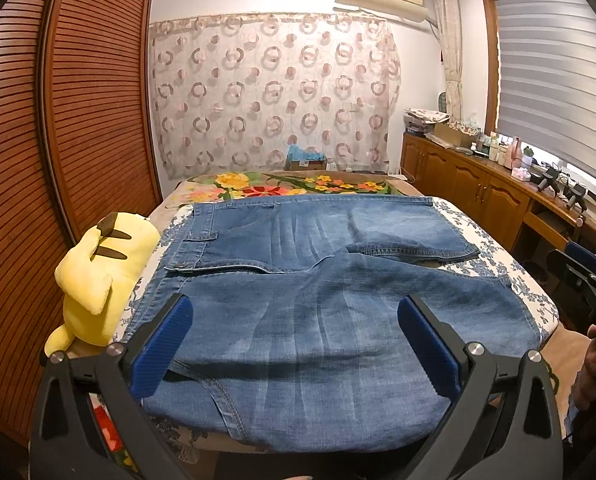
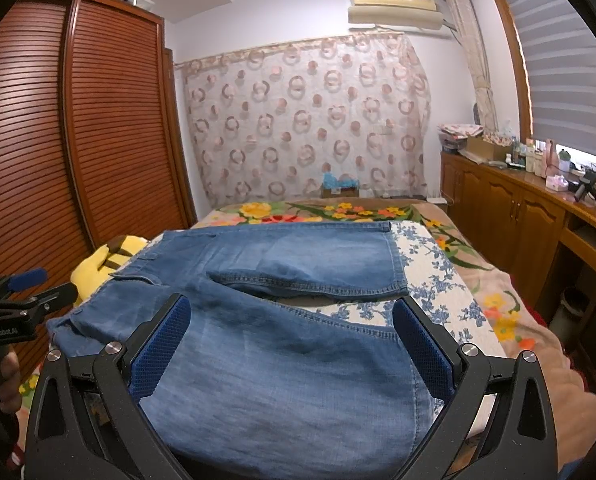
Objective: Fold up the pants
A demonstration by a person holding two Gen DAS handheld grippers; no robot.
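Observation:
Blue denim pants [image 1: 298, 300] lie spread on the bed, waistband to the left, both legs bent back at mid length so the cuffs lie on top. They also show in the right wrist view [image 2: 282, 360]. My left gripper [image 1: 294, 316] is open and empty, hovering just above the near leg. My right gripper [image 2: 292, 320] is open and empty above the near leg's cuff end. The right gripper shows at the right edge of the left wrist view [image 1: 589, 276], the left gripper at the left edge of the right wrist view [image 2: 26, 292].
A yellow plush toy [image 1: 98, 276] lies at the bed's left edge beside the waistband. A slatted wooden wardrobe [image 1: 58, 120] stands on the left. Wooden cabinets [image 1: 477, 184] with bottles line the right wall. A floral quilt [image 2: 437, 276] covers the bed.

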